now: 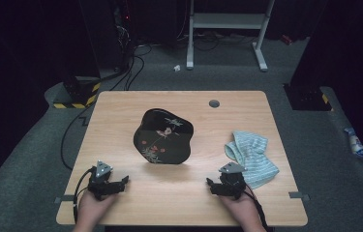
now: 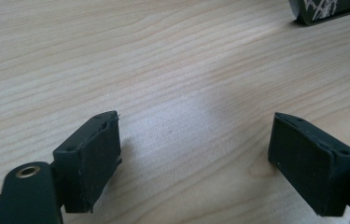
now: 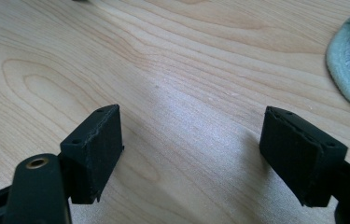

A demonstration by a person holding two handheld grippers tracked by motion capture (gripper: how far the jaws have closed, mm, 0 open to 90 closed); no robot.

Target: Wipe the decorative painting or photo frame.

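Black lacquer tray [image 1: 163, 137]: centre of counter [image 1: 121, 111]; cut off at 1 o'clock in left gripper view.
Left hand-held gripper [image 1: 121, 182]: 7 o'clock, released, empty.
Right hand-held gripper [image 1: 211, 184]: 5 o'clock, released, beside cloth [image 1: 251, 154].

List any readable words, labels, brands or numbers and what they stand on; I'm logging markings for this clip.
None can be read.
The black tray bears painted flowers, no lettering.
The striped cloth shows no label.
The packet on the floor is too small and blurred to read.

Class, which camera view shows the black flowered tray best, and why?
The high view: the whole black flowered tray shows there, lying mid-table between both grippers. The left gripper view catches just one edge at its top right corner. In the right gripper view a dark sliver at the top edge may be it; I cannot tell.
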